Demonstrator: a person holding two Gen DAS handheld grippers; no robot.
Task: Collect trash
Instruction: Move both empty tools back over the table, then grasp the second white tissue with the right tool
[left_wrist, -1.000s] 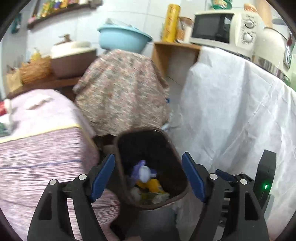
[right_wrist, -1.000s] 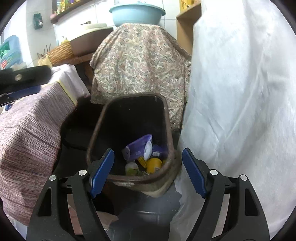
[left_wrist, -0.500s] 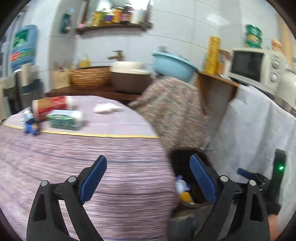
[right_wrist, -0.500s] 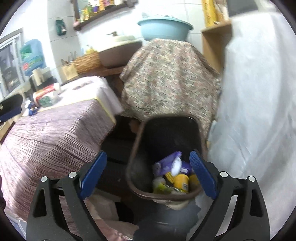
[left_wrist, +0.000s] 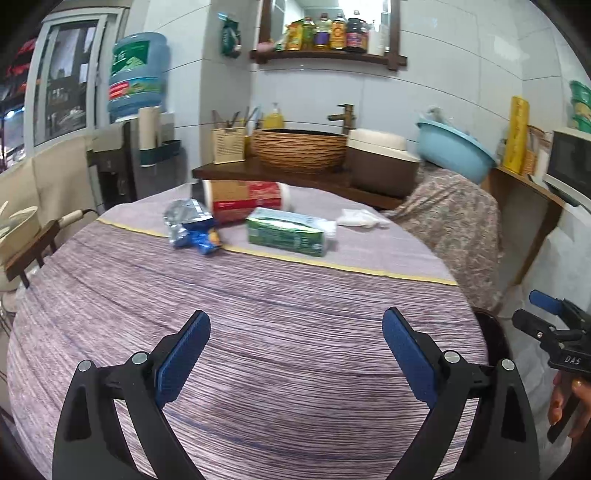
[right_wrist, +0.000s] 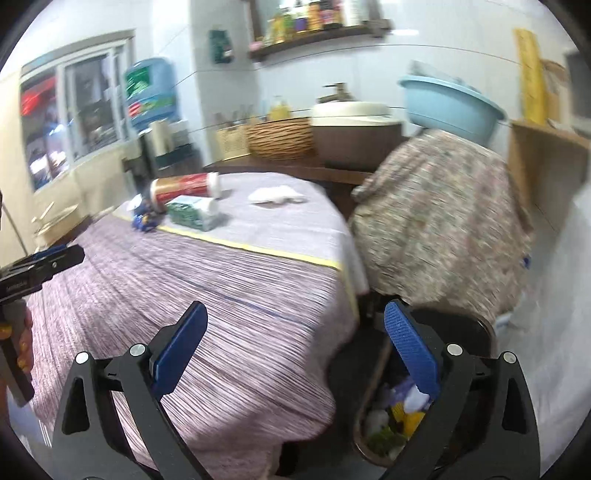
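Observation:
On the far part of the striped purple tablecloth (left_wrist: 258, 332) lie a red canister (left_wrist: 245, 199) on its side, a green pack (left_wrist: 286, 232), a crumpled silver-blue wrapper (left_wrist: 192, 225) and a white tissue (left_wrist: 360, 218). My left gripper (left_wrist: 295, 317) hangs open over the near table with nothing between its fingers. My right gripper (right_wrist: 295, 314) is over the table's right edge, its jaws opening and empty. Below its right finger stands the dark brown trash bin (right_wrist: 487, 332), holding several pieces of trash (right_wrist: 399, 417).
A floral cloth (left_wrist: 450, 221) covers something beside the table, with a light blue basin (left_wrist: 454, 147) on top. Behind are a wicker basket (left_wrist: 299, 151), a counter and a water jug (left_wrist: 136, 77). A white sheet (right_wrist: 561, 295) hangs at the right.
Both views have swung left from the trash bin to the tabletop. Both grippers rose, and their jaws stand wider apart. The bin has slid to the right edge.

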